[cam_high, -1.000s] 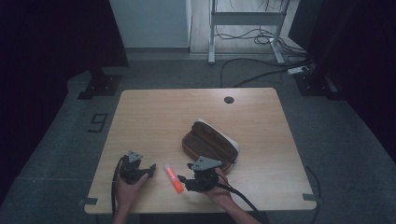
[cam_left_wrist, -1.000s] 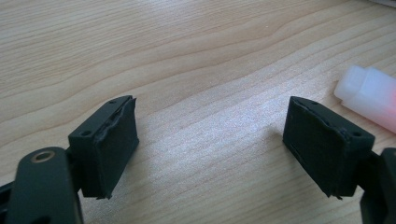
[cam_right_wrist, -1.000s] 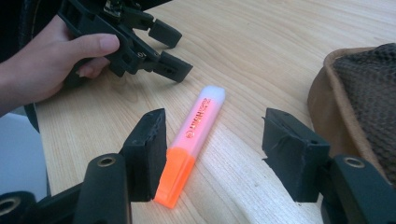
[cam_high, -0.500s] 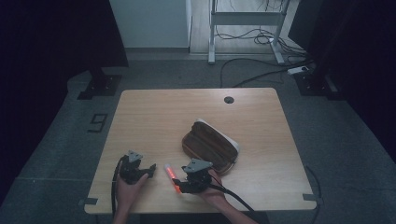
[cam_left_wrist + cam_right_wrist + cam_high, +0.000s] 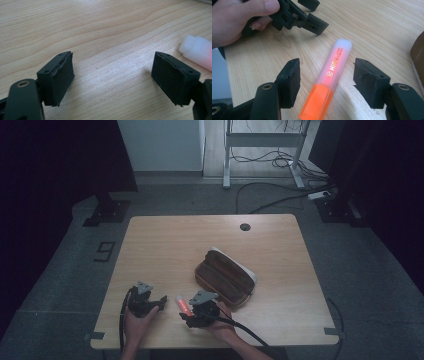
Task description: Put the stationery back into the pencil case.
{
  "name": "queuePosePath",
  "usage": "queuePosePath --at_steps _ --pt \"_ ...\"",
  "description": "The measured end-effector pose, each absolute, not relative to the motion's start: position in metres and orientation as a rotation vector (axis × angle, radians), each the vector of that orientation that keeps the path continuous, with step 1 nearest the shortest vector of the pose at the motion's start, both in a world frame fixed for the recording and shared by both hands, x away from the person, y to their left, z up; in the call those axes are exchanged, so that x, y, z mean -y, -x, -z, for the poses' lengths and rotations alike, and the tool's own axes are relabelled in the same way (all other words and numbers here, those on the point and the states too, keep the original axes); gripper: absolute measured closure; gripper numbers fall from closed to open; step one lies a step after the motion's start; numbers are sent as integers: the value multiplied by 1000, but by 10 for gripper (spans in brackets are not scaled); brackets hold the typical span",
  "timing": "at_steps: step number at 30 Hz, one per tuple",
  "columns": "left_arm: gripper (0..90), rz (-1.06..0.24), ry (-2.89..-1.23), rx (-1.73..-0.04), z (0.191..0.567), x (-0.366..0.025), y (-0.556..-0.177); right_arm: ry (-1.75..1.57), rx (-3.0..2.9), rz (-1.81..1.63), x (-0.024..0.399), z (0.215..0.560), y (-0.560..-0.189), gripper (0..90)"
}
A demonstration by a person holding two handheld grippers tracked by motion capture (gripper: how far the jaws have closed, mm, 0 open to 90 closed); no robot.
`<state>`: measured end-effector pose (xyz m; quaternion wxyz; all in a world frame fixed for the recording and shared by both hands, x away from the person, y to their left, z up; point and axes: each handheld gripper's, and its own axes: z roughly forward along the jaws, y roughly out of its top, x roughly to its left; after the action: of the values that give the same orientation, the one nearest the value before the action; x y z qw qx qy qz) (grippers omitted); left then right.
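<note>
**Highlighter bracketed but not yet gripped**

The orange highlighter is seen lying flat on the wooden counter, near its front edge, between the two tools and just beside the open brown pencil case. In the right gripper view, the right tool is held with its jaws spread wide, one on either side of the highlighter's body, with a gap visible on each side; nothing is clamped. The left tool is likewise held open over bare wood, with the highlighter's pale cap just beyond its one jaw. In the high view the left tool is seen resting near the counter's front edge.

The approach is judged to be nearly complete: the highlighter has been lined up, but the grasp has not been made. Closing, lifting and, presumably, placing in the pencil case are all judged to remain. No contents can be made out in the case.
</note>
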<state>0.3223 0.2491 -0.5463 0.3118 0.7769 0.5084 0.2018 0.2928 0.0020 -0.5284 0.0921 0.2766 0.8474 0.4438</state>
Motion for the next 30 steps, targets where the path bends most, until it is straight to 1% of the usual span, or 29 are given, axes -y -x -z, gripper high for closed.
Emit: queuePosePath --at_steps 10,17,30 --pt "177 -533 -2050 -1341 546 -249 -322 -790 -2531 -1230 -14 531 -293 376" --pt "177 -533 -2050 -1341 546 -249 -322 -773 -2548 -1139 -23 539 -295 396" --pt "177 -533 -2050 -1341 546 -249 -322 -801 -2537 -1078 -18 544 -299 529"
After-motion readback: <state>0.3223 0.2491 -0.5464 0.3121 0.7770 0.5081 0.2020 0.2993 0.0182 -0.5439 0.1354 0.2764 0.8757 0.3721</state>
